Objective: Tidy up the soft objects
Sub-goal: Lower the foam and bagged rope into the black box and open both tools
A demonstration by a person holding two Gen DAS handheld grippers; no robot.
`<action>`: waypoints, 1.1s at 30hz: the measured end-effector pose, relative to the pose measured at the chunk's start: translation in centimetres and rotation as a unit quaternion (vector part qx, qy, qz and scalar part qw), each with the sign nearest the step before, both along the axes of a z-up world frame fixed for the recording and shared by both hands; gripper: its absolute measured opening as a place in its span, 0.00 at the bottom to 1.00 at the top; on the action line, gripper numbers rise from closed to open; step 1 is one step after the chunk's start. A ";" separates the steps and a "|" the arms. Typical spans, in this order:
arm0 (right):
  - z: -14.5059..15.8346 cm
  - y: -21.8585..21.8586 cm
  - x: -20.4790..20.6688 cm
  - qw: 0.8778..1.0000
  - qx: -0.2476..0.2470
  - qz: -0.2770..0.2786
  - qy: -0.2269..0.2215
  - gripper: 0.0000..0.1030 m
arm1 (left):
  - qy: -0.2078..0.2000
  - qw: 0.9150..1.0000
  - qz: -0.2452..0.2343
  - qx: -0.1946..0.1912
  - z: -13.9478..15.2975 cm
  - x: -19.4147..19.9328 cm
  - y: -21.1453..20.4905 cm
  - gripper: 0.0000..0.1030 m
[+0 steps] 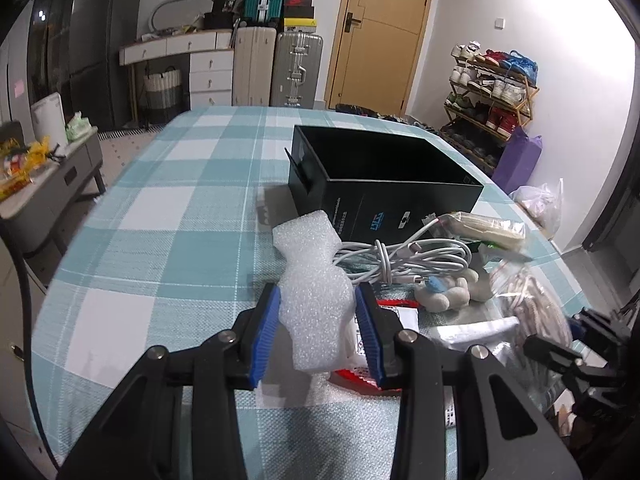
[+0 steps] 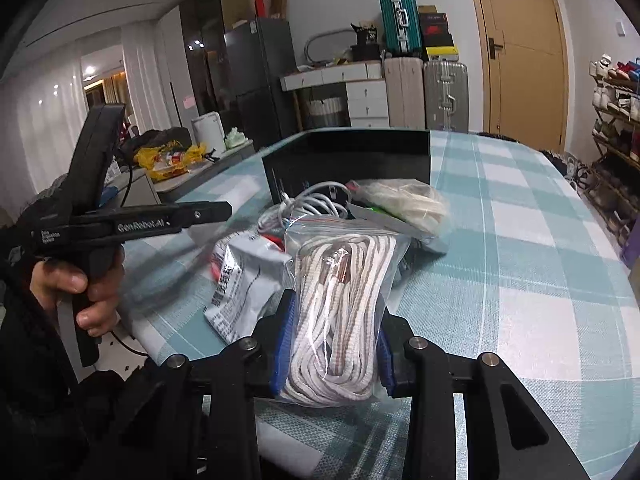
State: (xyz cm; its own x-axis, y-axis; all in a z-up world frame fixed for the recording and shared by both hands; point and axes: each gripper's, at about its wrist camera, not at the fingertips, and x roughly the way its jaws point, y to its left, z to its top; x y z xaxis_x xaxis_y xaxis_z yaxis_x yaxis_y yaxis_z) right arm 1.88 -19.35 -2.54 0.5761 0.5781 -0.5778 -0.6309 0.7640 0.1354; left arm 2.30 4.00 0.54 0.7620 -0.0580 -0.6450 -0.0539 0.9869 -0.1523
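My left gripper is shut on a white foam piece and holds it above the checked tablecloth. My right gripper is shut on a clear bag of white rope. An open black box stands behind the pile; it also shows in the right wrist view. A white cable, a small plush toy and another clear bag of pale items lie in front of the box.
A white printed pouch and a red packet lie in the pile. The left gripper's handle and the hand holding it are at the left of the right wrist view. The table extends left.
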 end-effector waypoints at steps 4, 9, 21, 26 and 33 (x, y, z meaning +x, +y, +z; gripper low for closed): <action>1.0 -0.1 -0.6 1.000 0.024 0.010 -0.017 0.34 | -0.013 1.000 0.003 0.022 0.7 -0.3 -0.4 0.36; 2.2 0.0 -0.8 0.999 0.036 0.013 -0.033 0.34 | -0.025 0.999 0.008 0.037 1.6 -0.5 -0.5 0.36; 3.6 0.0 1.2 0.999 0.042 -0.003 -0.033 0.34 | -0.022 0.997 0.030 0.075 3.2 0.5 -1.0 0.36; 4.3 0.6 2.6 0.999 0.043 -0.007 -0.024 0.34 | -0.027 0.997 0.014 0.068 4.1 1.5 -1.3 0.36; 5.2 1.4 4.7 0.999 0.047 -0.012 -0.011 0.34 | -0.027 0.998 -0.002 0.050 4.7 3.0 -1.5 0.36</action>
